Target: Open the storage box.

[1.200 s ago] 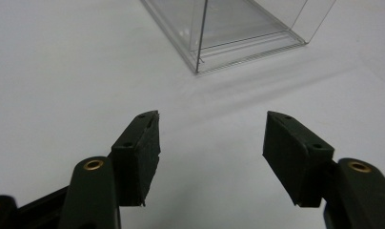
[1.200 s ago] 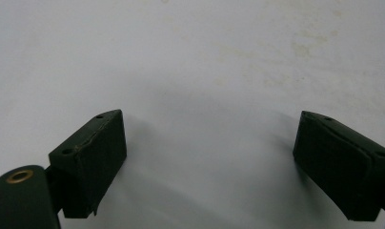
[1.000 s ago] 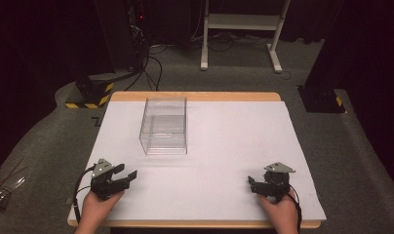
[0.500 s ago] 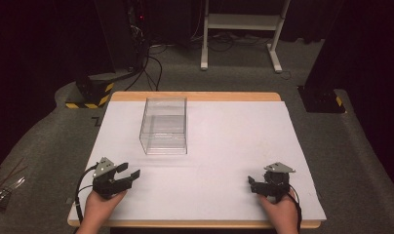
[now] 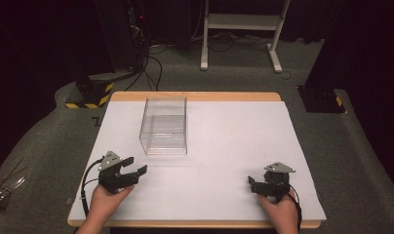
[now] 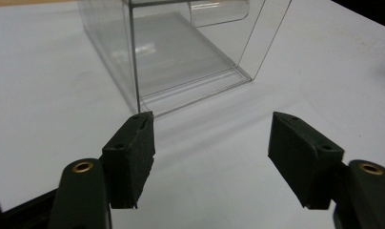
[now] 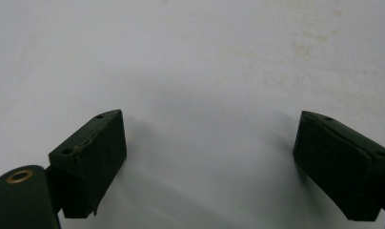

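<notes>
One white table (image 5: pixel 224 146) with a wooden edge fills most of the high view, set on grey carpet in a dark room, with one white stand (image 5: pixel 241 29) and a tangle of cables (image 5: pixel 146 53) on the floor beyond its far side. On the table stands one clear plastic box (image 5: pixel 164 126), upright, ahead of the left gripper (image 5: pixel 134 165) and slightly to its right, apart from it; in the left gripper view its near corner rises just beyond the left jaw tip, with bare table between. There are two grippers, each held in one hand: the left gripper is raised a little off the table, its jaws spread wide with nothing between them (they have just been opening further), and the right gripper (image 5: pixel 252 184) sits well apart from the box, near the table's front right corner, its jaws also standing wide over bare, faintly stained table in the right gripper view. The box's far walls are hard to trace through the glare, and its top is cut off in the left gripper view. Both forearms are cut off by the bottom edge of the high view.
</notes>
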`<state>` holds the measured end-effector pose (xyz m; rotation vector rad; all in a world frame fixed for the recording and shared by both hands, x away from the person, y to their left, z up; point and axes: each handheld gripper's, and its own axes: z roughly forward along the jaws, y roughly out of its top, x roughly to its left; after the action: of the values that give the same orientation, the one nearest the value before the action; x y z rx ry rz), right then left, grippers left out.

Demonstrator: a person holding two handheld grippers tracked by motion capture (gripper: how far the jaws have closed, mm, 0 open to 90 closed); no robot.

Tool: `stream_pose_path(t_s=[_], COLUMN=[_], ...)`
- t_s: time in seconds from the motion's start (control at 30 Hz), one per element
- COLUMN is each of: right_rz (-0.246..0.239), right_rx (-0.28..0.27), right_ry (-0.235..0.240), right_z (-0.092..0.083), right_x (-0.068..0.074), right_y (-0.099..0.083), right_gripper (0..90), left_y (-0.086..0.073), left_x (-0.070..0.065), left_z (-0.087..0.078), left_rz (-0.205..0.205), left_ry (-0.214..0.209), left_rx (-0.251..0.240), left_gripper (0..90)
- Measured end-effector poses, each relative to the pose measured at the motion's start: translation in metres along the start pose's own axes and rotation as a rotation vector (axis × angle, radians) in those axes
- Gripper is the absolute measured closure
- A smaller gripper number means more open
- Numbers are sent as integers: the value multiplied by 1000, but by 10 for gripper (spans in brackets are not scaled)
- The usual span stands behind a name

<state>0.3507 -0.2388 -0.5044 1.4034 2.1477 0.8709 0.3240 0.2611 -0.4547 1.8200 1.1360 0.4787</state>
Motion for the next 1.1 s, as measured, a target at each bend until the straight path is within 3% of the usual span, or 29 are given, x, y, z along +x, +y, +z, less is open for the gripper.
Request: stream_pose_path(t_s=[0.13, 0.27, 0.5, 0.9, 1.1], right_rz=[0, 0, 0, 1, -1], right_rx=[0, 0, 1, 1, 2], right_ry=[0, 0, 0, 2, 0], right_z=[0, 0, 0, 0, 0], right_x=[0, 0, 0, 0, 0], right_y=[0, 0, 0, 0, 0], right_gripper=[107, 107, 106, 106, 106], left_y=[5, 10, 15, 19, 22], left_x=[-3, -4, -4, 4, 1], left_z=[5, 13, 26, 42, 48], left_rz=[23, 16, 24, -19, 17], left_ry=[3, -19, -22, -36, -37], left_rx=[-13, -25, -22, -43, -38], left_gripper=[362, 369, 376, 389, 384])
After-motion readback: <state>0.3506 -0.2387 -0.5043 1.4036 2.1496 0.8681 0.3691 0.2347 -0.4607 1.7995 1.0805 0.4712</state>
